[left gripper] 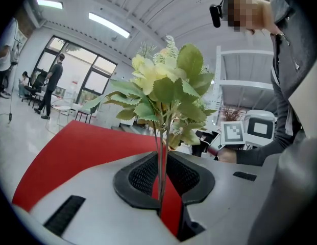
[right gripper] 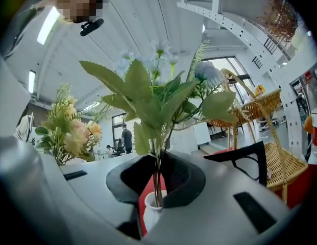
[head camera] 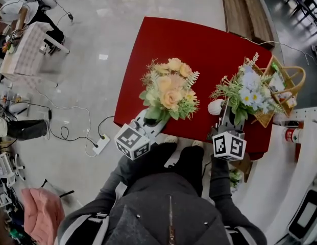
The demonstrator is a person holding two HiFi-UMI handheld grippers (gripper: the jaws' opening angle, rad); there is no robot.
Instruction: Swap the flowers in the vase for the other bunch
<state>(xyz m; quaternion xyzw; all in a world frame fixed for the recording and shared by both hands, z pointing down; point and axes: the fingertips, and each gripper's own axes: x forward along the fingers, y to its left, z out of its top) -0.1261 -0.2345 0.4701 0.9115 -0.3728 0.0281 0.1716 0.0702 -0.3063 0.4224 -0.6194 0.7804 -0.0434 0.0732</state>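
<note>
Over the red bench (head camera: 199,45) I hold both bunches by their thin stems, because the flower heads are too wide and soft to pinch. My left tongs (left gripper: 161,180) are almost closed on the wiry stems of the peach bunch (head camera: 170,89), so it hangs clear of the vase. My right tongs (right gripper: 155,182) are pressed onto the stems of the blue bunch (head camera: 247,93), just above the small white vase (right gripper: 152,214), whose narrow glossy neck receives the stem ends. The leaves look like toothed fabric.
</note>
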